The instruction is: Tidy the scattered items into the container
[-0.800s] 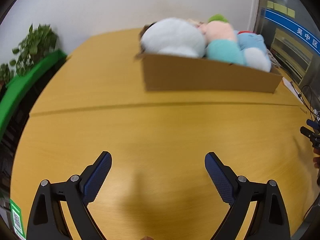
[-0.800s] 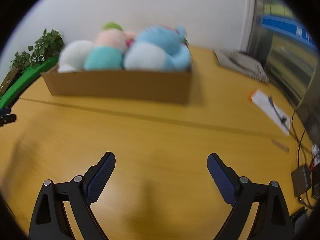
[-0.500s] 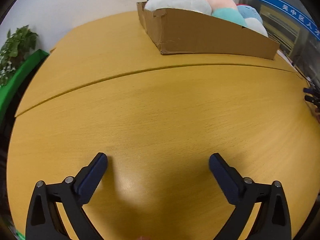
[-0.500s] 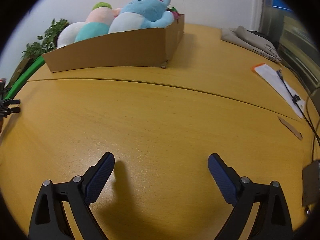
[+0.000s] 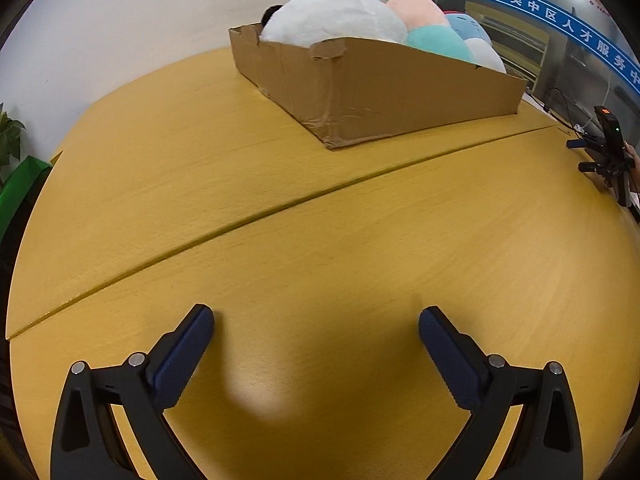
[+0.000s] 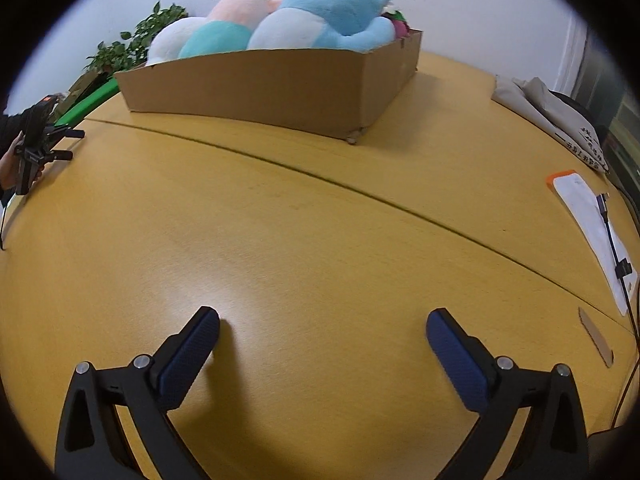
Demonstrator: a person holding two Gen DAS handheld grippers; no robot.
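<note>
**Inspector:** Cardboard container [image 5: 376, 96] sits on the far half of the wooden table [image 5: 320, 240], beyond the seam [image 5: 280, 208] between the two tabletop sections. It is heaped above its rim: a white plush [image 5: 332, 16], a pink-and-teal plush [image 6: 228, 24] and a blue plush [image 6: 332, 16] all stand proud of the walls.

**Assessor:** Gripper condition?

**Inspector:** Left gripper [image 5: 316, 340] has its jaws spread wide with nothing between them, low over bare wood. Right gripper [image 6: 322, 340] is the same: wide apart and empty. Each is well apart from the box.

**Assessor:** Any loose items outstanding?

**Inspector:** None that either view shows. The near tabletop carries no plush. At the right edge lie a white sheet [image 6: 592, 232], a cable [image 6: 612, 240] and a folded grey cloth bag [image 6: 552, 116]. I judge these not to be task items, though I cannot confirm it.

**Assessor:** Risks from here?

**Inspector:** Three, in my judgement. First, the load is overfull; the blue plush lies on top at the box's right end, and a nudge to the box or a further item pressed in could roll it over the wall. Second, the front corner [image 5: 332, 52] is torn and creased, so that wall may fold if gripped or pushed. Third, the right gripper could snag the cable and drag the sheet off the table if it sweeps toward that edge.

**Assessor:** Task status?

**Inspector:** Apparently at or near completion; the part of the table behind the box is hidden.
</note>
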